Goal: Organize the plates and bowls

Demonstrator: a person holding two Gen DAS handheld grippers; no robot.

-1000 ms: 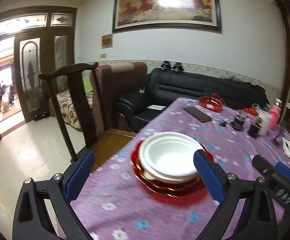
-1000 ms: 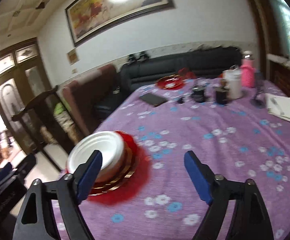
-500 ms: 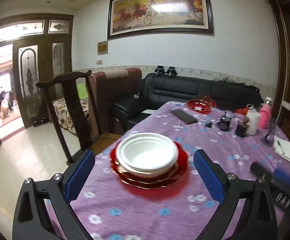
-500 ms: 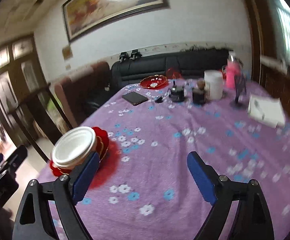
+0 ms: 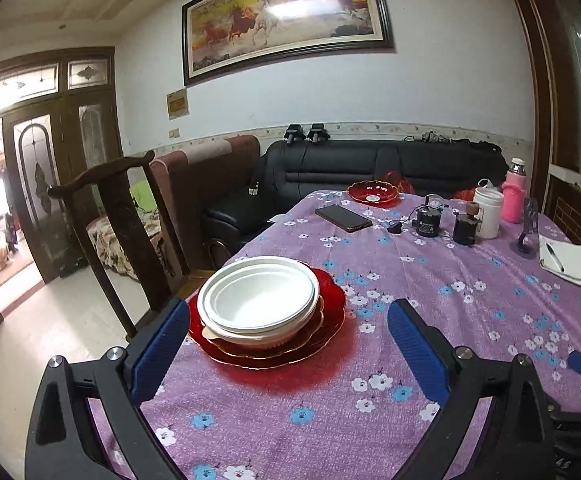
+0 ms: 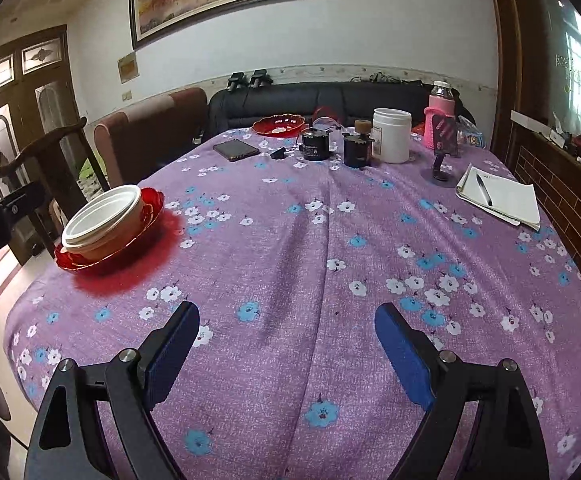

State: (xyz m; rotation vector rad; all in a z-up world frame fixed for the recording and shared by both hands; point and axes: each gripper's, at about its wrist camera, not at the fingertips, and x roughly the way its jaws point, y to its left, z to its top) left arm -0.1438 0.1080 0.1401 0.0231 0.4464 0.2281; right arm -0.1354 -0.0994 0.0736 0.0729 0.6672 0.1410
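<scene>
While both grippers hang above the near edge of the purple floral tablecloth (image 6: 290, 240), nothing sits between their blue pads. The left gripper (image 5: 288, 344) has its jaws spread wide, and in the left wrist view the stack of white bowls (image 5: 258, 300) lies just beyond them, centre-left of the frame. The bowls are nested and rest on a red plate (image 5: 326, 344) with a scalloped rim, near the table's left edge, beside a dark wooden chair (image 5: 118, 216).

The right gripper (image 6: 286, 344) is spread just as wide over bare cloth at the bottom of its frame. In that view the same white bowls (image 6: 102, 216) and red plate (image 6: 90, 260) appear at middle left, well apart from the jaws.

At the far end of the table, upper centre of the right wrist view, stand a red dish (image 6: 278, 124), a dark phone (image 6: 236, 150), two small dark jars (image 6: 316, 146), a white canister (image 6: 391, 135) and a pink bottle (image 6: 440, 118). A notepad with a pen (image 6: 498, 198) lies at right.
</scene>
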